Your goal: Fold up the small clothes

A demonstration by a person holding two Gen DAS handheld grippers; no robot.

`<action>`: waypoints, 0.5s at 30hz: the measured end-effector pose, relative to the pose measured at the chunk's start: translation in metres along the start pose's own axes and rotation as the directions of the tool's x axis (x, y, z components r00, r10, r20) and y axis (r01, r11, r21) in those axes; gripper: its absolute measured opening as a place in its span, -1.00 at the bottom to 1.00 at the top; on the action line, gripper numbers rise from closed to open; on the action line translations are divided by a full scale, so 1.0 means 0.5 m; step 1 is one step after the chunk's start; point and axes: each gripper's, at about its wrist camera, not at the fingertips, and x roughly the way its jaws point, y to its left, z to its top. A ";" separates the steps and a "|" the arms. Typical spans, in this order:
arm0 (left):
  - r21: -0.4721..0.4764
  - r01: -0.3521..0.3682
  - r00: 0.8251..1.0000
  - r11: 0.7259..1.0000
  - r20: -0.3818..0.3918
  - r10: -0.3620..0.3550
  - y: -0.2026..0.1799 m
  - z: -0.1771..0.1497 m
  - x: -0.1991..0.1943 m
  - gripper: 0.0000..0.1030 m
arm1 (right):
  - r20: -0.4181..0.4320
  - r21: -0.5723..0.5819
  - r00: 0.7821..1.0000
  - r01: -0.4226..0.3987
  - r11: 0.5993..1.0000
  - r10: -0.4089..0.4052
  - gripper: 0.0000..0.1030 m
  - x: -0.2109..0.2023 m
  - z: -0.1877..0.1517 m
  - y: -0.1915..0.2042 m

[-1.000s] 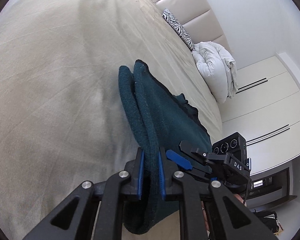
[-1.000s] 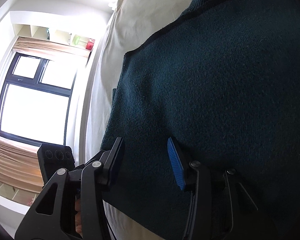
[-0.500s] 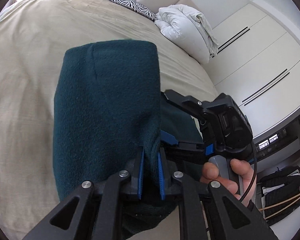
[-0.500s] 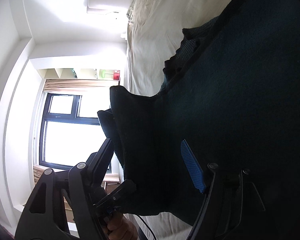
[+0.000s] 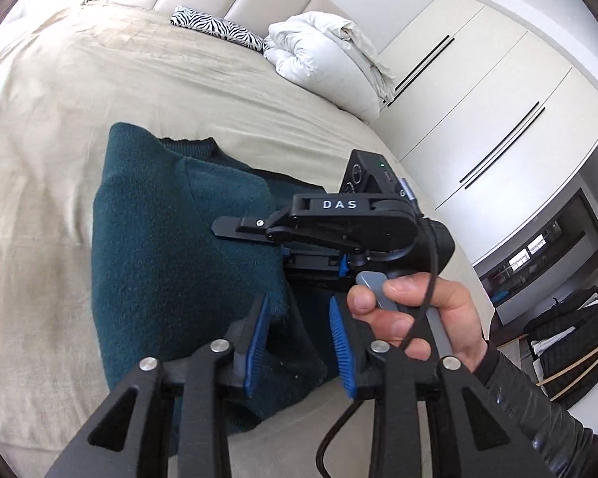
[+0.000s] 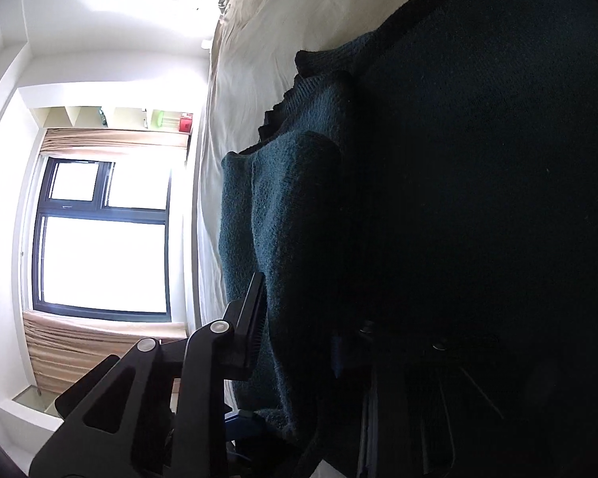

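A dark teal knit sweater lies folded over on the beige bed. My left gripper is open just above its near edge, with the blue pads apart and nothing between them. My right gripper lies on its side across the sweater's right part, its fingers pointing left, with a hand on its handle. In the right wrist view the sweater fills the frame. A fold of it lies between the right gripper's fingers, which stand apart. The right finger is in deep shadow.
A zebra-print pillow and a bunched white duvet lie at the head of the bed. White wardrobe doors stand to the right. A black bag sits on the floor. A bright window shows in the right wrist view.
My left gripper has opened and let go of the sweater's fold, which now lies flat over the sweater. The right gripper has stayed open on the cloth.
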 end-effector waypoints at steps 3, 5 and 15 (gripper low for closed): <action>0.001 0.007 1.000 1.000 0.010 -0.007 0.004 -0.006 -0.029 -0.25 | 0.007 -0.015 0.999 0.053 0.999 -0.053 -0.74 -0.004 0.000 0.009; -0.007 -0.010 1.000 1.000 0.006 0.010 0.008 -0.002 -0.028 -0.25 | 0.011 -0.049 0.994 0.108 0.993 -0.107 -0.78 0.003 -0.007 0.028; -0.004 -0.041 0.999 0.999 0.005 0.041 0.031 -0.017 -0.038 -0.25 | 0.062 -0.141 0.957 0.291 0.946 -0.284 -0.79 -0.144 0.045 0.057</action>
